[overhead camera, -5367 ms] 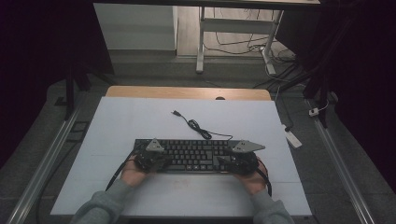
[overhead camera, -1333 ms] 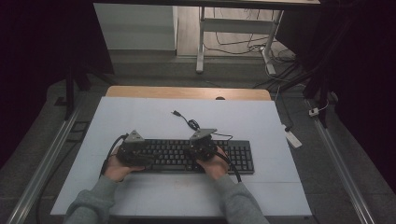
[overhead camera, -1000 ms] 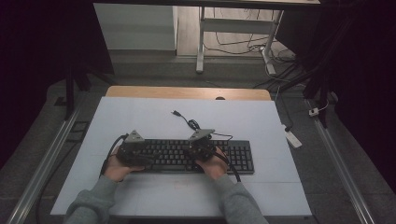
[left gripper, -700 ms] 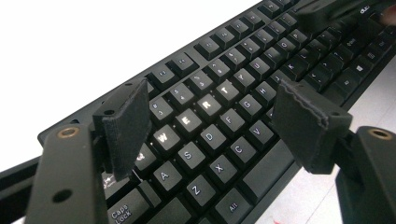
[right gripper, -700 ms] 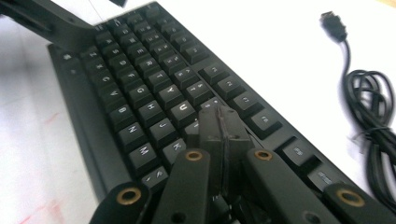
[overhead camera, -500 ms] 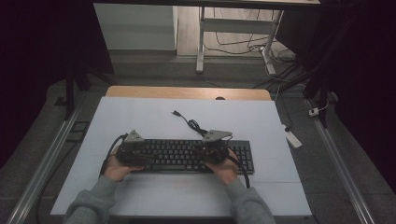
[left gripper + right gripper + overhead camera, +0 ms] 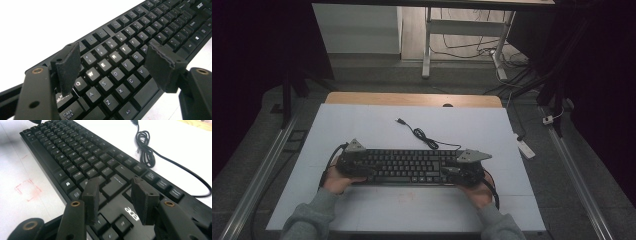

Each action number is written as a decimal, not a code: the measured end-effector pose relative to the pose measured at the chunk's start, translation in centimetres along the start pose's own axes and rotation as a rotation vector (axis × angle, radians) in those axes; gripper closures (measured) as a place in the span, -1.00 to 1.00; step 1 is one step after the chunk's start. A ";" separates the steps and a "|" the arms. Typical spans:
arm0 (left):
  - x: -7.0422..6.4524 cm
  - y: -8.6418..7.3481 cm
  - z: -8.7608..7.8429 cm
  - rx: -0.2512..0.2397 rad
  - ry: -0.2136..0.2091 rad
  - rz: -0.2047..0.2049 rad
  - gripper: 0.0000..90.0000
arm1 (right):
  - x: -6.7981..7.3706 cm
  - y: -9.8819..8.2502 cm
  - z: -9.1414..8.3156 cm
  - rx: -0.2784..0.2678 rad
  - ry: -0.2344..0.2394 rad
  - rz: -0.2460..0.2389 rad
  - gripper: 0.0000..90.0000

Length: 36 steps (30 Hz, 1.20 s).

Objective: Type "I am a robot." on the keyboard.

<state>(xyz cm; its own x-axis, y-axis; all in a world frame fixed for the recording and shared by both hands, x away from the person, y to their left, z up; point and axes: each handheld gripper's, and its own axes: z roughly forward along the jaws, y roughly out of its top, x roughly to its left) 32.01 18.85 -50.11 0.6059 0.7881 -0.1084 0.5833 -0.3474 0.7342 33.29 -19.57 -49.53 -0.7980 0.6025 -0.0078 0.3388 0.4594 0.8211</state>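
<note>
On the white tabletop point(image 7: 362, 125) the black Acer keyboard point(image 7: 409, 166) lies crosswise near my edge, its black cable point(image 7: 422, 136) coiled just behind it. My left tongs point(image 7: 113, 66) stand spread over the QWERTY end, pads clear of the keys, pinching nothing. My right tongs point(image 7: 116, 200) hover over the right end by the Acer logo; their jaws have just been opening, with only keys beneath and nothing clamped between them.
</note>
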 end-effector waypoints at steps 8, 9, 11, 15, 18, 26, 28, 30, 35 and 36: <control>0.1 0.0 -0.2 -0.012 0.005 0.000 -0.34 | -0.1 -0.5 -0.2 0.001 0.000 0.002 0.26; 0.1 0.0 -0.2 -0.013 0.005 0.000 -0.34 | -0.1 -0.5 -0.2 -0.001 0.002 0.002 0.26; 0.1 0.0 -0.2 -0.013 0.006 0.000 -0.34 | 0.0 -0.5 -0.1 -0.001 0.003 0.001 0.26; 0.1 0.0 -0.2 -0.017 0.010 0.000 -0.32 | 0.0 -0.5 -0.1 0.008 0.002 -0.003 0.26; 0.1 0.0 -0.3 -0.022 0.013 0.000 -0.30 | 0.0 -0.5 -0.2 0.007 -0.001 -0.004 0.26; 0.2 0.0 -0.3 -0.036 0.015 0.002 -0.14 | -0.1 -0.5 -0.1 0.006 -0.001 -0.001 0.26; 0.3 0.0 -0.2 -0.038 0.011 0.004 -0.05 | -0.1 -0.5 -0.1 0.007 0.001 0.000 0.26; 0.3 0.0 -0.1 -0.040 0.006 0.006 0.05 | -0.1 -0.5 -0.1 0.008 0.001 -0.002 0.26; 0.1 0.3 0.5 -0.042 -0.010 0.020 0.39 | -0.1 -0.5 -0.1 0.013 0.000 -0.003 0.26; 0.0 0.3 0.6 -0.040 -0.013 0.023 0.47 | -0.1 -0.5 -0.1 0.013 0.000 -0.003 0.26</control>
<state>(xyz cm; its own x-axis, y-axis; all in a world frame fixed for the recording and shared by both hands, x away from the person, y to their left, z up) 32.57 18.43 -50.31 0.6263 0.7732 -0.0995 0.5471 -0.3450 0.7627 33.13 -19.89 -49.94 -0.7993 0.6008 -0.0104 0.3425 0.4697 0.8136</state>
